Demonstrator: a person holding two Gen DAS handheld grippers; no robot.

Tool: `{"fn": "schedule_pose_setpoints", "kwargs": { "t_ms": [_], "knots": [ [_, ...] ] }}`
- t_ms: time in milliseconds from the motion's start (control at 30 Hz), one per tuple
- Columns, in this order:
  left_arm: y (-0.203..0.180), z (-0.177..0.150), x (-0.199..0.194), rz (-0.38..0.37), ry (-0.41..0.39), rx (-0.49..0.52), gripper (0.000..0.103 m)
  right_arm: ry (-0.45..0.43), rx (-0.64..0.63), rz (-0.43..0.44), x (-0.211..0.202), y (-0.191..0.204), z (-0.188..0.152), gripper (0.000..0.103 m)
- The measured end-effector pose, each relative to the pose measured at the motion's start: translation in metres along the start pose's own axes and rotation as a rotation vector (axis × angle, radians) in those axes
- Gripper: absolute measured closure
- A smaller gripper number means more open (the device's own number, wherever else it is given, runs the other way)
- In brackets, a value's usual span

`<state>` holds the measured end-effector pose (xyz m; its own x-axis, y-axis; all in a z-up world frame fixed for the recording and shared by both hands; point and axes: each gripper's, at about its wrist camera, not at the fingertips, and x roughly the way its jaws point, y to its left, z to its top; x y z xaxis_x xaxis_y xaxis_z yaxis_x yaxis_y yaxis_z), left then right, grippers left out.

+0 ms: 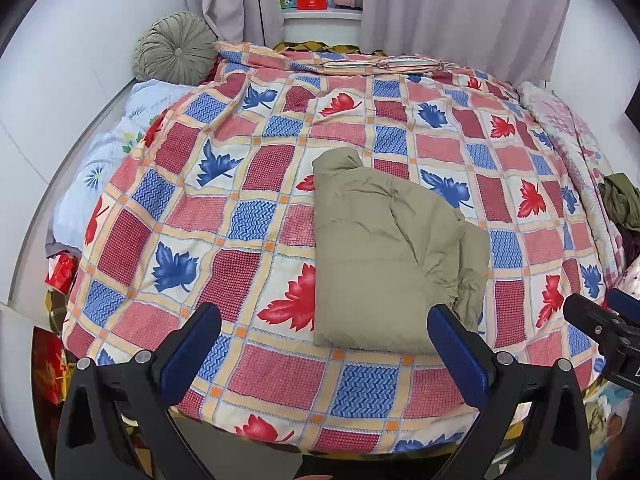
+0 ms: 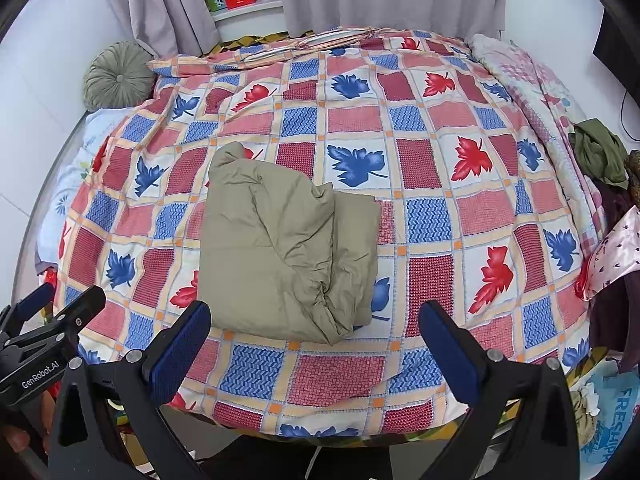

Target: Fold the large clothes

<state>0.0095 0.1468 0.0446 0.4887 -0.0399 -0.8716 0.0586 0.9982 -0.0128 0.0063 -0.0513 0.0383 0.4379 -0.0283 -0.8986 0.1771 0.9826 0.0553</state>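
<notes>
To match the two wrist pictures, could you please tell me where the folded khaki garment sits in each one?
Left wrist: folded khaki garment lies right of centre on the quilt, above the right finger of the left gripper.
Right wrist: it lies left of centre, above the left finger of the right gripper.
Shared landmark: the round green cushion, upper left in both.

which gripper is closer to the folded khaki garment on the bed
Left, though only slightly. The left gripper has its right finger almost at the garment's near edge. The right gripper is open just short of that edge too, the bundle off toward its left finger.
</notes>
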Motion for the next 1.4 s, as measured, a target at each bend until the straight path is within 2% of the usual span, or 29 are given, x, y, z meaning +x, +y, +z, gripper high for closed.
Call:
{"fn": "schedule_pose_setpoints", "kwargs": {
  "t_ms": [1233, 1400],
  "knots": [
    [0.002, 0.001, 0.002, 0.009, 0.001, -0.004, 0.000, 0.007, -0.013, 0.007, 0.003, -0.008, 0.012, 0.000],
    [0.007, -0.008, 0.004, 0.012, -0.004, -0.012, 0.000, 0.007, -0.012, 0.006, 0.003, -0.008, 0.012, 0.000]
  ]
}}
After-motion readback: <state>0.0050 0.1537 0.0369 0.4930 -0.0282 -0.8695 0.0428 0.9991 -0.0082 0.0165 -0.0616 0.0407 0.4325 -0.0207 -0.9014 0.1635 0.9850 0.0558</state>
